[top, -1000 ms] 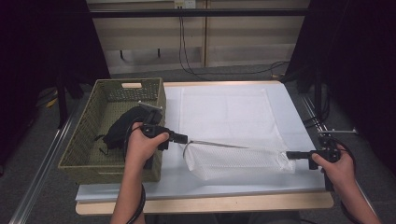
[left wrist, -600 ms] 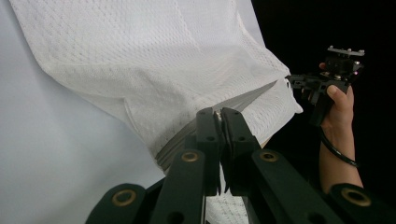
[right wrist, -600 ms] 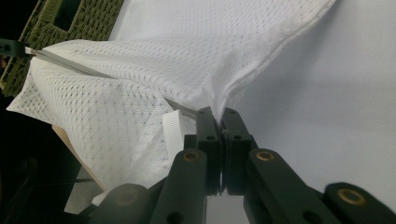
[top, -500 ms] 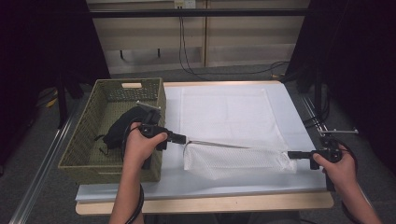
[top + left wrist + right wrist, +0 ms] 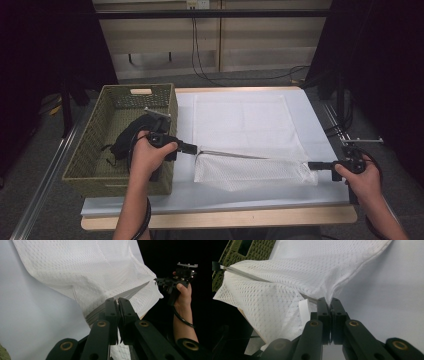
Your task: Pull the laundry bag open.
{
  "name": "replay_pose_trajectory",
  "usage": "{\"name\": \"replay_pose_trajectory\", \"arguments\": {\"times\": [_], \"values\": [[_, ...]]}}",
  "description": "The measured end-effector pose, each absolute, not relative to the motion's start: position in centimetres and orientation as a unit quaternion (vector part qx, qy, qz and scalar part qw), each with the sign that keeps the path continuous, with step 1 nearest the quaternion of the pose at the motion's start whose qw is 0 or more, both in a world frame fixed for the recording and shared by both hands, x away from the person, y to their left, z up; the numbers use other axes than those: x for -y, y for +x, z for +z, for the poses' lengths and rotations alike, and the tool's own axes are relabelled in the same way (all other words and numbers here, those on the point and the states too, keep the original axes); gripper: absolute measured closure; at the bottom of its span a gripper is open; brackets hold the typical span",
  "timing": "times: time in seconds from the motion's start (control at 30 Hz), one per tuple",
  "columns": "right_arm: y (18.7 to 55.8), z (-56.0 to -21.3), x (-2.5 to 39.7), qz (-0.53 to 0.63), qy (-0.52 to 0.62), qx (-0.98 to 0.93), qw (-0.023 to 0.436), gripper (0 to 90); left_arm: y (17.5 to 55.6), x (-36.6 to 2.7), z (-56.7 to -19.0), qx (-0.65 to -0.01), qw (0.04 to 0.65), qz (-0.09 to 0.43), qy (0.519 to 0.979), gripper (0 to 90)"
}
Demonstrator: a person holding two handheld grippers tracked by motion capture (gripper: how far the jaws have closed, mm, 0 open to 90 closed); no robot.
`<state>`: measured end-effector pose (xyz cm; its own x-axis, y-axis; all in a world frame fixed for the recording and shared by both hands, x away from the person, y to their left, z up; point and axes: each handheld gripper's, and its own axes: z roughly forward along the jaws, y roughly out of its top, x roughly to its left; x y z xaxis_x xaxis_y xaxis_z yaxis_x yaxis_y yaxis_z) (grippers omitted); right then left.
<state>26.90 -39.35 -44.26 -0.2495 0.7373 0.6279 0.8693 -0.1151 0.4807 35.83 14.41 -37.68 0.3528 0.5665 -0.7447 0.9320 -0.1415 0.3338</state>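
A white mesh garment (image 5: pixel 245 131) lies spread on the table, its near edge lifted and stretched taut between both grippers. My left gripper (image 5: pixel 196 148) is shut on the garment's left corner beside the basket; in the left gripper view (image 5: pixel 117 303) its jaws pinch a grey waistband of the white mesh garment (image 5: pixel 85 272). My right gripper (image 5: pixel 312 165) is shut on the right corner near the table's right edge; in the right gripper view (image 5: pixel 329 302) the jaws clamp the white mesh garment (image 5: pixel 287 277) at a hem. The right gripper (image 5: pixel 160 281) also appears far off in the left gripper view.
An olive woven basket (image 5: pixel 90 155) stands at the table's left, holding dark clothing (image 5: pixel 131 136). The light table surface (image 5: pixel 310 120) extends right of the garment; its wooden front edge (image 5: pixel 220 217) is near me. Cables run on the floor behind.
Both grippers have lowered slightly and the right hand shifted a little right, pulling the held edge tighter; the folded-over flap now hangs closer to the table.
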Motion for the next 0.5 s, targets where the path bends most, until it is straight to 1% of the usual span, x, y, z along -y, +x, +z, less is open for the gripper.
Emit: {"name": "replay_pose_trajectory", "arguments": {"times": [0.5], "values": [[27.56,-44.24,38.84,-0.423,-0.596,0.678,0.083,88.8,35.41,-15.37,-37.92,-0.530,0.402,-0.220,0.713,86.9]]}}
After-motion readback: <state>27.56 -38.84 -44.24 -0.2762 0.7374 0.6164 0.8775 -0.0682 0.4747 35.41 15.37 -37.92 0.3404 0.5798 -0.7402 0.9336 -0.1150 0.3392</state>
